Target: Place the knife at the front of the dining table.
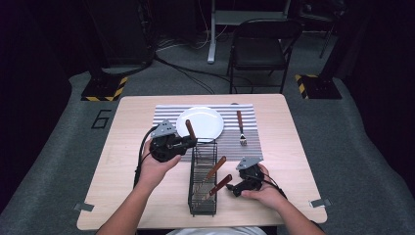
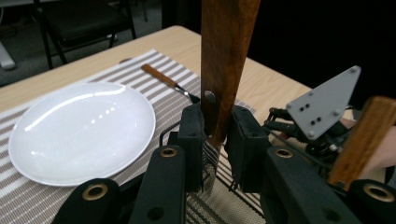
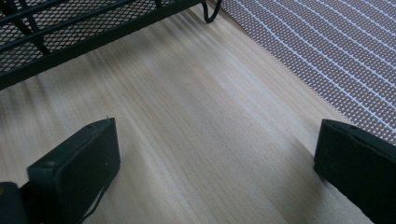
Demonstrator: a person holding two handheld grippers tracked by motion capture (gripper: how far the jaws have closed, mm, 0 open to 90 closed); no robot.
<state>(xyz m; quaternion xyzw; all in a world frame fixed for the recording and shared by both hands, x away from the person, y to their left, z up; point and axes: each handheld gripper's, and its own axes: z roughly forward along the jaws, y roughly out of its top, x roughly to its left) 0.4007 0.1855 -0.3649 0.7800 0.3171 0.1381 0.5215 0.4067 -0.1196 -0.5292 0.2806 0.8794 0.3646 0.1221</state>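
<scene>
right gripper (image 1: 237, 190) sitting low on table (image 1: 132, 147) beside wire caddy (image 1: 202, 205), jaws spread wide on nothing, left gripper (image 1: 192, 142) pinching wooden utensil handle (image 2: 224, 60) upright over caddy's far end, plate (image 1: 203, 117) and fork (image 1: 241, 128) lying beyond on striped placemat (image 1: 164, 113)

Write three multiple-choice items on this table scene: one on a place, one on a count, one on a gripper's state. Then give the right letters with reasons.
1. Where does the fork lie?
A. on the striped mat, right of the plate
B. on the plate
C. in the basket

2. How many wooden handles stand free in the wire basket?
A. none
B. two
C. five

3. What is the left gripper doing?
A. open over the plate
B. shut on a wooden-handled utensil
C. shut on the fork

Key: A, the fork rests on the stripes beside the plate; B, two handles lean there; B, its jaws pinch the handle.
</scene>
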